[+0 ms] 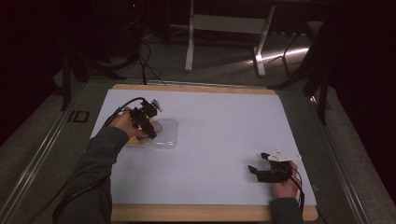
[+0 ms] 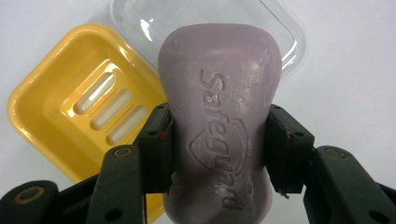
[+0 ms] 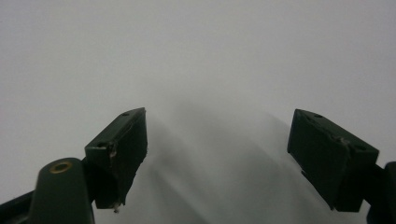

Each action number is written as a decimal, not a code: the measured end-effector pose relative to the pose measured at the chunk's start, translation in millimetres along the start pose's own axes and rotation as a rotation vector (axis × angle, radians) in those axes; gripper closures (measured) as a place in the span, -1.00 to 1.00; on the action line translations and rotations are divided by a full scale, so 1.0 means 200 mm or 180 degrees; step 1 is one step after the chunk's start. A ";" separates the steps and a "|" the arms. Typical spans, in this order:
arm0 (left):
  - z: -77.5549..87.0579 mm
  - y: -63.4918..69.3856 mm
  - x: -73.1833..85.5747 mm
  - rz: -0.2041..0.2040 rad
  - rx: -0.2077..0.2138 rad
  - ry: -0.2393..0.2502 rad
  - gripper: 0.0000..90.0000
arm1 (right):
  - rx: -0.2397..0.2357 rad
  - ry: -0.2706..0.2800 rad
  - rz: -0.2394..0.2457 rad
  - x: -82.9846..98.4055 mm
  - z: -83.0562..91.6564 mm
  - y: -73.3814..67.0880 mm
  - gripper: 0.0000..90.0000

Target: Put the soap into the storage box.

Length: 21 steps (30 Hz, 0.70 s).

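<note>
- Left hand-held gripper (image 2: 218,149) pinches the soap (image 2: 219,121), a pad pressed on each long side, the lilac bar lifted clear above the dish.
- Yellow dish (image 2: 60,100) lies just under and to the left of the bar in the left gripper view, its slotted floor bare; the clear lid (image 2: 140,21) lies touching its far edge.
- From the high view, the left hand-held gripper (image 1: 145,122) sits near the left edge of the surface (image 1: 219,121), with the dish (image 1: 135,142) peeking out below the hand and the lid (image 1: 166,134) beside it on the right.
- Wide open white sheet runs from the lid across to the right hand-held gripper (image 1: 259,163), which rests low near the front right corner.
- Right hand-held gripper (image 3: 217,158) is spread wide, with bare surface between its pads.
- The embossed lettering on the bar reads up close in the left gripper view; from above it is just a pale blur.
</note>
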<state>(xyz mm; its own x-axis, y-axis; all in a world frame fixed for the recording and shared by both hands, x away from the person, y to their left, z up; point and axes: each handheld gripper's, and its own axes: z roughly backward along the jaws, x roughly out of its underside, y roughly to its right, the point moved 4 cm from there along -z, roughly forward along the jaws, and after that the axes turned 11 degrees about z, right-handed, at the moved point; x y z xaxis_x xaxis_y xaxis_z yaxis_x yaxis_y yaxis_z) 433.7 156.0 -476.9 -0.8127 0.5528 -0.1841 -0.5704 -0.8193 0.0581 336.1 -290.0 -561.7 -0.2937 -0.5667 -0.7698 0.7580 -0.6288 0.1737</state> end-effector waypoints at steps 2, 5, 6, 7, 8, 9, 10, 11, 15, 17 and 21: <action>0.00 0.00 0.00 0.0018 0.0004 -0.0002 0.11 | 0.0001 0.0001 0.0001 0.00 0.00 0.00 -0.56; 0.00 -0.03 0.00 0.0144 0.0037 0.0015 0.11 | 0.0002 0.0001 -0.0001 0.00 0.00 0.00 -0.56; 0.00 -0.03 0.00 0.0180 0.0021 0.0023 0.11 | 0.0003 0.0002 0.0000 0.00 0.00 0.00 -0.56; 0.00 -0.04 0.00 0.0208 0.0014 0.0018 0.11 | 0.0003 0.0001 0.0000 0.00 0.00 0.00 -0.56; 0.00 -0.05 0.00 0.0242 0.0006 0.0025 0.11 | 0.0002 0.0001 -0.0001 0.00 0.00 0.00 -0.56; 0.00 -0.05 0.00 0.0259 -0.0015 0.0020 0.11 | 0.0002 0.0001 -0.0001 0.00 0.00 0.00 -0.56; 0.00 -0.06 0.00 0.0286 -0.0026 0.0033 0.11 | 0.0002 0.0001 0.0000 0.00 0.00 0.00 -0.56; 0.00 -0.07 0.00 0.0307 -0.0049 0.0036 0.11 | 0.0003 0.0002 0.0002 0.00 0.00 0.00 -0.56; 0.01 -0.08 0.00 0.0398 -0.0060 0.0094 0.11 | 0.0004 0.0002 0.0002 0.00 0.00 0.00 -0.56; 0.01 -0.09 0.00 0.0457 -0.0092 0.0111 0.11 | 0.0004 -0.0001 0.0004 0.00 0.00 0.00 -0.56; 0.01 -0.11 0.00 0.0520 -0.0131 0.0108 0.11 | 0.0005 0.0000 0.0001 0.00 0.00 0.00 -0.56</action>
<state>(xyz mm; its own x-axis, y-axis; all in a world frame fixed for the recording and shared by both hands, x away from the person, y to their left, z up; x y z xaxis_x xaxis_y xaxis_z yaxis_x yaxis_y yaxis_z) 446.1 173.8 -476.3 -0.8894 0.4068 -0.2085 -0.4251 -0.9038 0.0499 336.0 -290.0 -561.7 -0.2936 -0.5669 -0.7697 0.7571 -0.6295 0.1749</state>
